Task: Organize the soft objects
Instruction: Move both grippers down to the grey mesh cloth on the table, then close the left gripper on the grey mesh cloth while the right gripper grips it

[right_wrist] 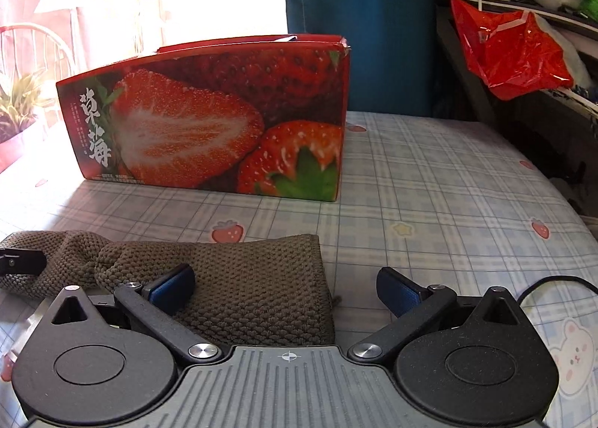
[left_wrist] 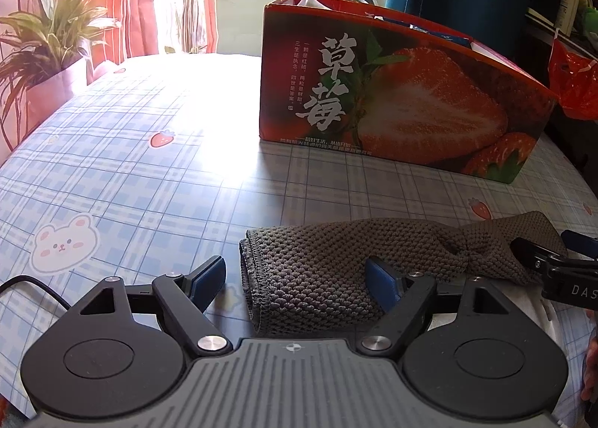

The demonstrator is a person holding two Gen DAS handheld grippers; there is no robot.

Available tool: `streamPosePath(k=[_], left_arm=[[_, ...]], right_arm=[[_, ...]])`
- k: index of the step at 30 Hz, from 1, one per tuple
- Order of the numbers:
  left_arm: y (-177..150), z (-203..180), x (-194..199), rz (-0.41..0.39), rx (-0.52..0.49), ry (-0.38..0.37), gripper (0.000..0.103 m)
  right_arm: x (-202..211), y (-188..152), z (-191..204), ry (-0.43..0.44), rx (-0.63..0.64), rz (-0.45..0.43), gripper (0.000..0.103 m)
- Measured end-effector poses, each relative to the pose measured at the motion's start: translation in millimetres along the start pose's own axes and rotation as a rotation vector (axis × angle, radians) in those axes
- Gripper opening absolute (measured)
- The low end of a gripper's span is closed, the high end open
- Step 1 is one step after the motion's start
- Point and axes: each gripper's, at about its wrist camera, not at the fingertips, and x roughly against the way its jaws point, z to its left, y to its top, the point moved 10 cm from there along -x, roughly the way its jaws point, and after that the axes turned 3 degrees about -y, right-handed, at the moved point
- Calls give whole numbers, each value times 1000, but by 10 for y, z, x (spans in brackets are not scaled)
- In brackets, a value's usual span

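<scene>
While both my grippers sit low at the near edge of the table [left_wrist: 123, 151], the grey knit cloth [left_wrist: 321, 263] lies folded in front of them, its long axis running side to side, parallel to the box behind it. One end is a neat folded edge toward my left; the other end is bunched and twisted toward my right.

My left gripper [left_wrist: 299, 278] is spread wide, its right finger resting on top of the cloth and its left finger on the bare tablecloth just beside the folded edge. My right gripper [right_wrist: 287, 288] is also spread wide, its left finger over the cloth, its right finger off it on the tablecloth.

To the left of the cloth the checked tablecloth lies bare out to the curved edge by the plant [left_wrist: 45, 50]. A bare strip separates the cloth from the strawberry box [left_wrist: 396, 99], which stands upright with its top open. White and blue things show above its rim, but I cannot tell what they are. A red bag [right_wrist: 512, 50] hangs beyond the table's far right.
</scene>
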Motion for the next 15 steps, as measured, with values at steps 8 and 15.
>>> streamPosePath(k=[8,15], left_arm=[[-20,-26,-6,-13,-22,-5,83],[-33,-70,19,-20,-32,-36,70]], right_arm=[[-45,-49,-9,30,-27,42,103],[-23,-73,11,39,-8,47,103]])
